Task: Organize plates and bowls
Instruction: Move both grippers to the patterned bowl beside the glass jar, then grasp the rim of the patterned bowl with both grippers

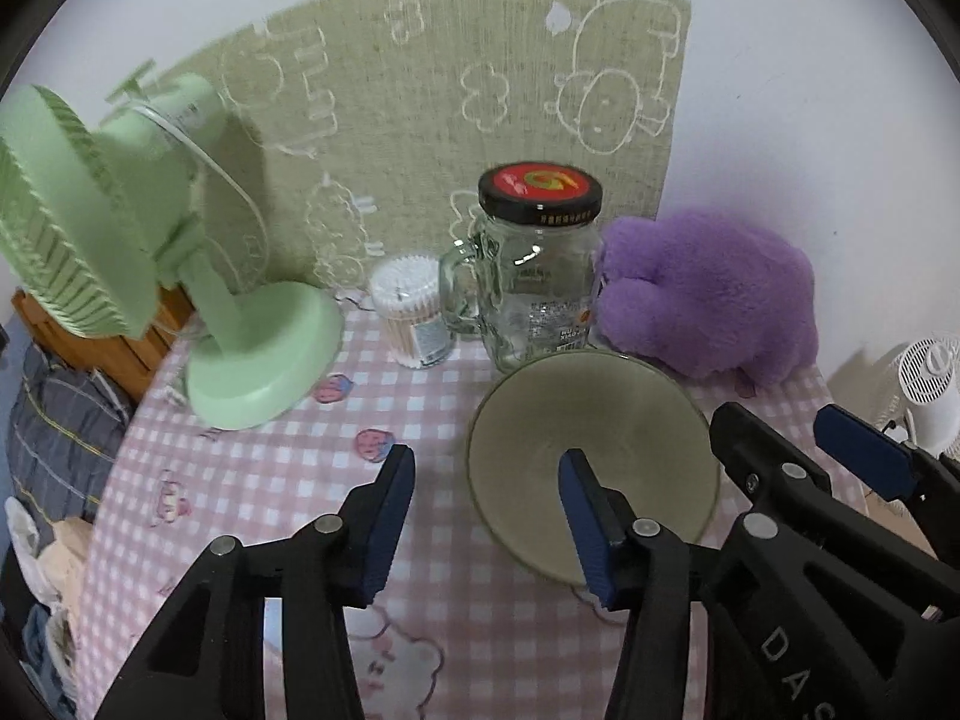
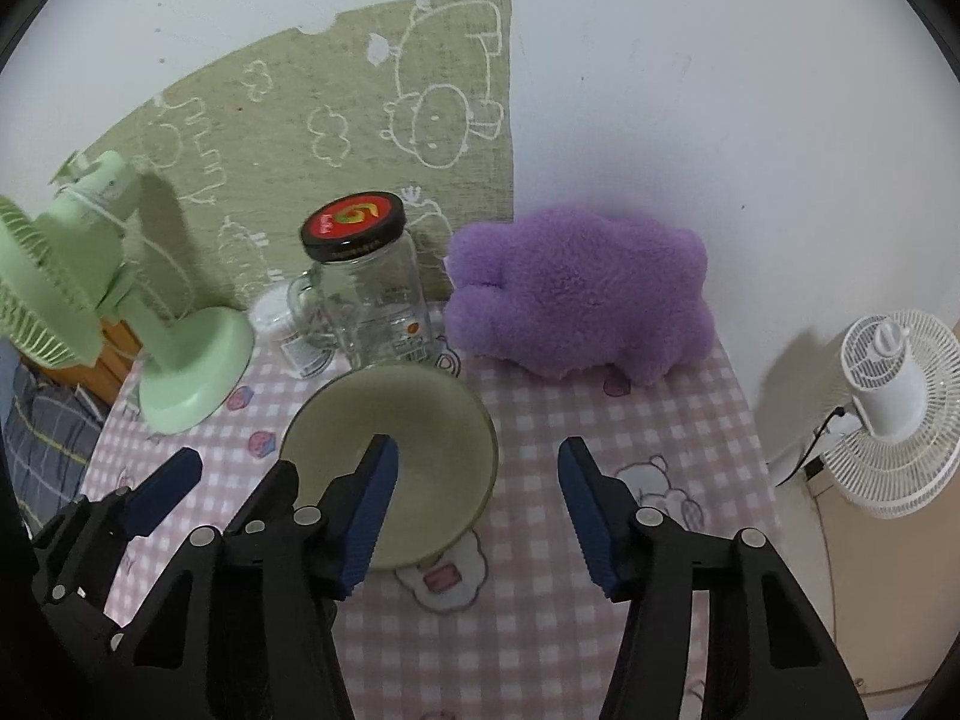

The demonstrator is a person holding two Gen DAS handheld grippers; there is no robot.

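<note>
A shallow olive-green bowl (image 1: pixel 600 408) rests on the pink checked tablecloth (image 1: pixel 288 468), in front of a glass jar. My left gripper (image 1: pixel 486 462) straddles the bowl's left rim: one fingertip hangs over the inside, the other over the cloth, and neither pad touches the rim. In the right wrist view the bowl (image 2: pixel 390 402) lies left of centre. My right gripper (image 2: pixel 477 450) straddles its right rim the same way, its jaws apart with a clear gap. Each gripper also shows in the other's view, the right gripper (image 1: pixel 780 420) and the left gripper (image 2: pixel 234 468).
Behind the bowl stand a glass handled jar (image 1: pixel 540 276) with a red-and-black lid, a cotton swab tub (image 1: pixel 411 312) and a purple plush toy (image 1: pixel 708 294). A green desk fan (image 1: pixel 120 228) stands at the left. A white fan (image 2: pixel 894 402) is beyond the table's right edge.
</note>
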